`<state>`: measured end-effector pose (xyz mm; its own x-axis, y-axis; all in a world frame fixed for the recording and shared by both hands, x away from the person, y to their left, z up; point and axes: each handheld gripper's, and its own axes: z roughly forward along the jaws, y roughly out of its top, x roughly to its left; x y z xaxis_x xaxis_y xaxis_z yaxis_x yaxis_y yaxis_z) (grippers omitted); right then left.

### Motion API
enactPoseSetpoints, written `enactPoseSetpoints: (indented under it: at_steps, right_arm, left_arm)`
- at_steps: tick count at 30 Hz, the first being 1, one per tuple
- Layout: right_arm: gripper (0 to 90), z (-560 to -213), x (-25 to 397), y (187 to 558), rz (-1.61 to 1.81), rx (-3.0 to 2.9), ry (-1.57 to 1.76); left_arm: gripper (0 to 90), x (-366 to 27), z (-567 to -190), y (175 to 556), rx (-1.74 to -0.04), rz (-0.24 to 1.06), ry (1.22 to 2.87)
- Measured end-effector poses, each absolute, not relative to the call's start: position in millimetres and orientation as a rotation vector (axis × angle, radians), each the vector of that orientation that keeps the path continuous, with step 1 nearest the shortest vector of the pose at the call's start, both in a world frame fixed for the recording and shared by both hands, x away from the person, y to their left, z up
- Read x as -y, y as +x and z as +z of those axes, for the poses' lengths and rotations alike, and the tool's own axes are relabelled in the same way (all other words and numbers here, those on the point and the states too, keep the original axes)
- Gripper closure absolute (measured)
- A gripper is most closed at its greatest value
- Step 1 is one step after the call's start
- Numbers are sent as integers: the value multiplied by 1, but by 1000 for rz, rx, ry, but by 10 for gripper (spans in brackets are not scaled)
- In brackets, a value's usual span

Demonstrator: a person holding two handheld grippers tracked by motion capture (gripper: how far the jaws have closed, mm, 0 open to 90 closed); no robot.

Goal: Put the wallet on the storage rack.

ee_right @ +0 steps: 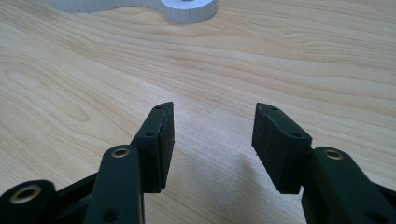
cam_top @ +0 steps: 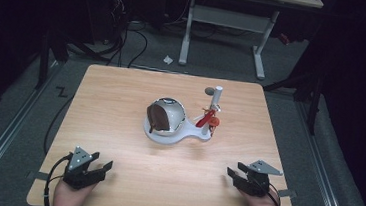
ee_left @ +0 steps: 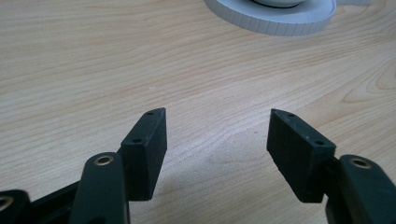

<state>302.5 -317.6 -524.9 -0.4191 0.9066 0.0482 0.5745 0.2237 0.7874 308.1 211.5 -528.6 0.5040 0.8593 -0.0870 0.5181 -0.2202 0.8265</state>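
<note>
Looking down from the high view, I have the left tongs (cam_top: 101, 167) at the near left corner of the counter (cam_top: 121, 102) and the right tongs (cam_top: 232, 174) at the near right corner, each resting low on the wood with a hand (cam_top: 69, 198) behind it. Both are well apart from the piece in the middle: a shiny chrome dome (cam_top: 167, 114) with a dark brown patch on its near-left face, sitting on a white base (cam_top: 175, 135) that runs out to the right. On that arm of the base a white post (cam_top: 216, 97) stands upright and a red lever (cam_top: 206, 119) leans from it down toward the dome. In the left gripper view my tongs (ee_left: 217, 135) stand wide, bare wood between the pads, and the ribbed rim of the white base (ee_left: 275, 21) sits far off at the top. In the right gripper view the tongs (ee_right: 213, 128) are wide too, nothing between them, with the rounded end of the base (ee_right: 187, 11) up at the top edge. Beyond the counter, on the grey floor, I see a white desk frame (cam_top: 228, 21) and loose cables (cam_top: 136, 43).
</note>
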Motion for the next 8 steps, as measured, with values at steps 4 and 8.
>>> enactPoseSetpoints:
  at_steps: [4, 8]
  right_arm:
    - [492, -526, 318, 302, 1043, -2075, 1379]
    - [491, -526, 319, 302, 1048, -2070, 1386]
  left_arm:
    - [385, -213, -528, 309, -1144, 502, 1883]
    - [384, -213, -528, 309, -1149, 500, 1882]
